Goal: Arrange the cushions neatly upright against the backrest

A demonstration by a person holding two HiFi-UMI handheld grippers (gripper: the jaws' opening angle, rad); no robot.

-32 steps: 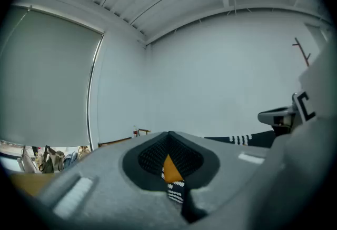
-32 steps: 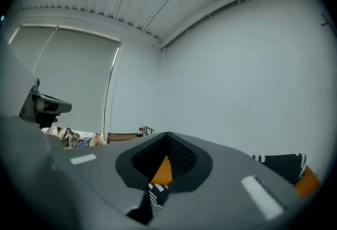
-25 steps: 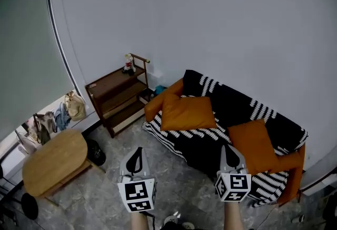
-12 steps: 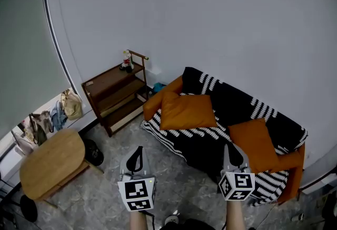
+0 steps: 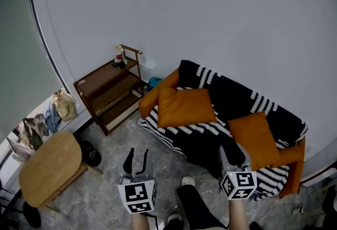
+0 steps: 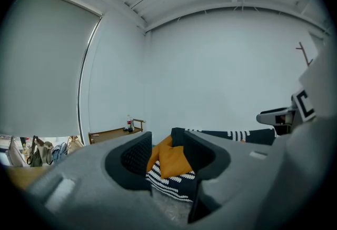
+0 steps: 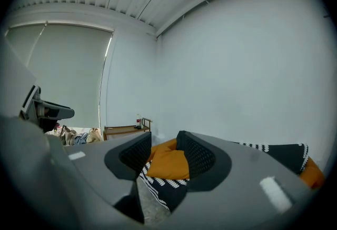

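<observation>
Two orange cushions lie flat on the seat of the sofa (image 5: 205,142), neither one stood up against the backrest (image 5: 237,98). The left cushion (image 5: 185,107) is toward the armrest end and the right cushion (image 5: 255,134) toward the other, well apart. The left hand-held gripper (image 5: 137,154) and the right hand-held gripper (image 5: 231,154) hang over the floor (image 5: 100,197), short of the sofa's front edge. The jaws of both have just been opening and stand apart with nothing between them. From where the person stands the sofa runs slantwise, from about 11 o'clock down to 4 o'clock, with the backrest along its far side. The right cushion sits at roughly 1 o'clock from the right hand-held gripper and near it. The left cushion is at about 1 o'clock from the left one, farther off across the floor. Both gripper views frame the left cushion in the gap of the jaws, so that looks like the first target, though at this range I would not swear to it.
</observation>
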